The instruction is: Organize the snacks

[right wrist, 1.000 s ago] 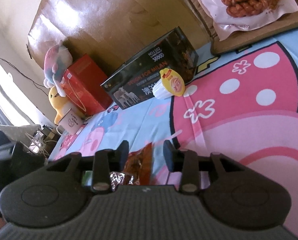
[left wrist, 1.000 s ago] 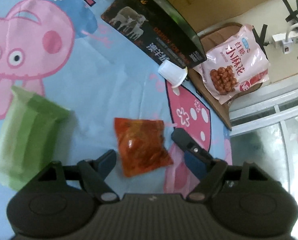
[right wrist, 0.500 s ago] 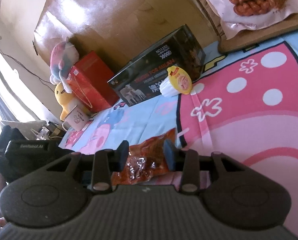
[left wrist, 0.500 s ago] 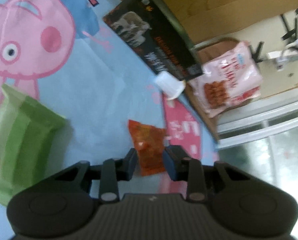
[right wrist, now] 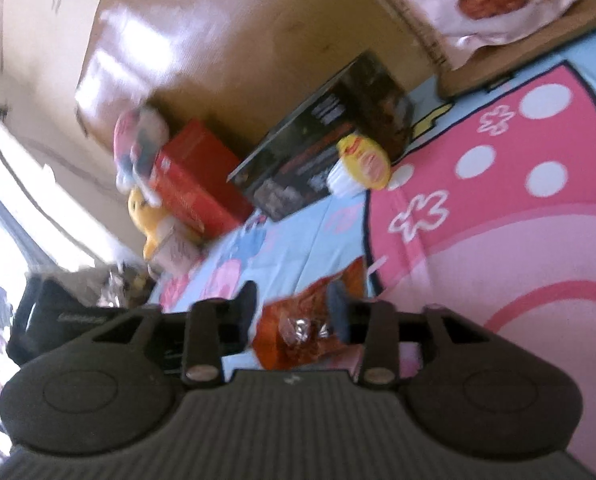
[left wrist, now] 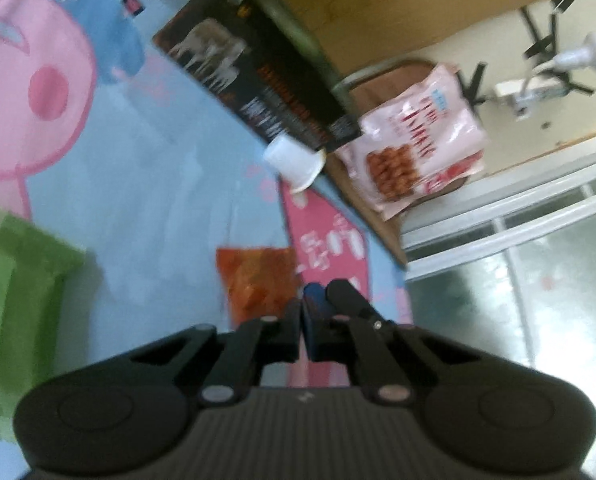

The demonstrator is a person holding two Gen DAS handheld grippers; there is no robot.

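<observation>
The left hand-held gripper (left wrist: 301,312) has its jaws pressed together on the near right corner of the orange snack packet (left wrist: 258,280), which hangs over the cartoon cloth (left wrist: 170,184) on the counter. The right hand-held gripper (right wrist: 294,308) is released, with its jaws wide on both sides of the same packet. Farther back, a small white cup (left wrist: 294,162) lies on its side against a black box (left wrist: 258,80), and a pink snack bag (left wrist: 418,140) rests on a wooden board (left wrist: 378,220) beside it.

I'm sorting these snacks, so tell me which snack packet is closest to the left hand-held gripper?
The orange-red snack packet, lying right at the left hand-held gripper; the green packet and the pink bag lie farther off.
</observation>
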